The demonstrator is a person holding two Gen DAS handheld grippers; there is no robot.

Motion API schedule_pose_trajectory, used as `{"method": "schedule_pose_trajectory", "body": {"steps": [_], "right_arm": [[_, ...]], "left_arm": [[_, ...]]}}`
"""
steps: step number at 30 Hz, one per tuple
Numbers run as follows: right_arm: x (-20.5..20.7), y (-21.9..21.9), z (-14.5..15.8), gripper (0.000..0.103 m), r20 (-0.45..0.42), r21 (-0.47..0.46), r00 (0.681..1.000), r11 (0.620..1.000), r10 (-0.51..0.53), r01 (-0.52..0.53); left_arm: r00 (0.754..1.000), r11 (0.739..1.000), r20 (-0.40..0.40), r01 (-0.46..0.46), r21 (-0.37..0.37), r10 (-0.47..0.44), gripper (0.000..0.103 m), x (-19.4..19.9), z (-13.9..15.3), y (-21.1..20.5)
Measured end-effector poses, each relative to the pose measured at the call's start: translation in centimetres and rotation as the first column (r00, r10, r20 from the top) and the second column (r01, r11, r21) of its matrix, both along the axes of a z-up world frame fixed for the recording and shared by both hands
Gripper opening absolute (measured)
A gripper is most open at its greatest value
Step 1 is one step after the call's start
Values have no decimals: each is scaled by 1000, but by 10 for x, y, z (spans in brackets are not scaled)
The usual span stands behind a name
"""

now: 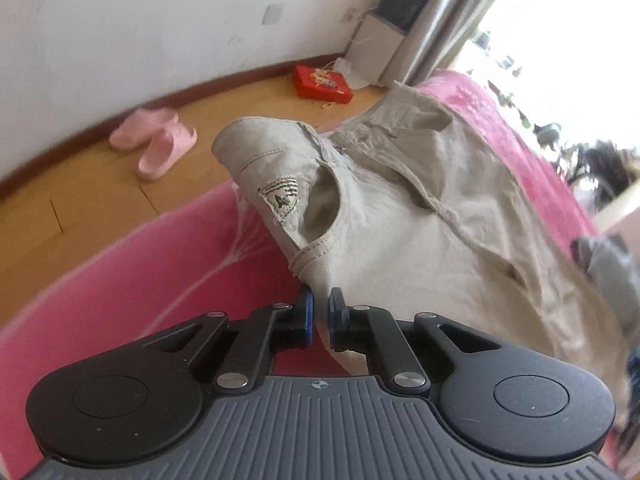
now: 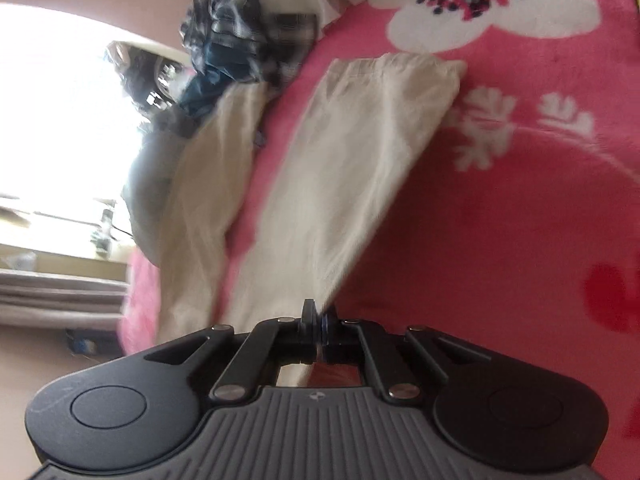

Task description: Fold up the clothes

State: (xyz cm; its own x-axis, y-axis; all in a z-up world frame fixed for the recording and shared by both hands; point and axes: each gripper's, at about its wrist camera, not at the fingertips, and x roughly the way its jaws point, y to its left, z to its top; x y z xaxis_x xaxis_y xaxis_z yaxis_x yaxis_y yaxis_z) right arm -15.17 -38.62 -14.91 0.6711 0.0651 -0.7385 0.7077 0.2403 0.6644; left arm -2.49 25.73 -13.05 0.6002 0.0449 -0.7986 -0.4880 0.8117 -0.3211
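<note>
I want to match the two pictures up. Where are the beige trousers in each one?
Left wrist view: the beige trousers fill the middle, waistband at the top, an edge pinched in the left gripper.
Right wrist view: the two legs run up the middle from the right gripper.
Shared landmark: the pink blanket under them.

The trousers (image 1: 420, 220) lay across the blanket (image 1: 120, 280), waistband toward the upper middle of the left wrist view. On the floor (image 1: 80, 208) beyond, slippers (image 1: 156, 142) sat upper left and a box (image 1: 322, 83) further right. In the right wrist view, both legs ran up-frame toward a clothes heap (image 2: 248, 40) at top.
</note>
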Motion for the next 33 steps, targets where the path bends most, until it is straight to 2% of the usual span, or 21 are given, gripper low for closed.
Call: {"method": "schedule_pose_trajectory", "body": {"steps": [3,6,10,11,13,14,15,17,21,24,26,27,29,30,32,33], "right_arm": [[-6,-1,-28,3,-79,37,997,999,-14,17],[-15,-4,-39,3,-56,68,998,997,-28,31],[-28,-16,-30,6,-43,44,999,999,-30,31],[-32,-21,-25,8,-54,19,997,999,-47,48],[-37,-32,-10,13,-88,-83,993,994,-83,75],[-39,-35,0,13,-102,-157,990,984,-96,80],[-40,-38,10,13,-113,-230,987,970,-111,82],[-33,-38,27,13,-123,-361,987,931,-99,48],[5,-16,47,13,-167,-532,982,830,91,-168],[43,7,38,13,-248,-583,928,722,278,-372],[66,16,25,13,-308,-581,874,652,377,-486],[75,17,18,12,-350,-582,850,619,394,-527],[82,5,3,9,-473,-594,821,573,319,-565],[84,-3,0,9,-512,-602,815,564,271,-565],[81,-24,7,10,-506,-636,846,590,168,-497],[81,-27,16,10,-474,-659,866,588,162,-470]], "left_arm": [[999,1000,-53,0,-13,-1,6,5,-21,5],[998,999,-68,-2,-53,-2,8,8,-39,16],[999,997,-50,16,-75,-20,25,0,-41,29],[998,997,-53,15,-71,-19,31,-2,-39,31],[998,998,-66,11,-56,-15,39,-8,-35,33],[998,999,-69,7,-50,-11,39,-10,-31,35],[997,999,-74,-1,-33,-1,39,-13,-27,36],[997,999,-76,-26,48,29,39,-17,-15,37],[1000,983,28,-7,185,2,39,-21,12,27],[987,954,87,105,281,-134,40,-4,21,0],[974,939,101,162,304,-201,40,17,19,-18],[968,932,106,186,310,-228,40,29,16,-27],[958,923,117,215,320,-263,40,54,13,-38],[952,917,121,228,327,-280,40,68,12,-43],[938,900,127,263,348,-323,40,99,12,-53],[926,886,129,288,362,-354,40,116,11,-59]]}}
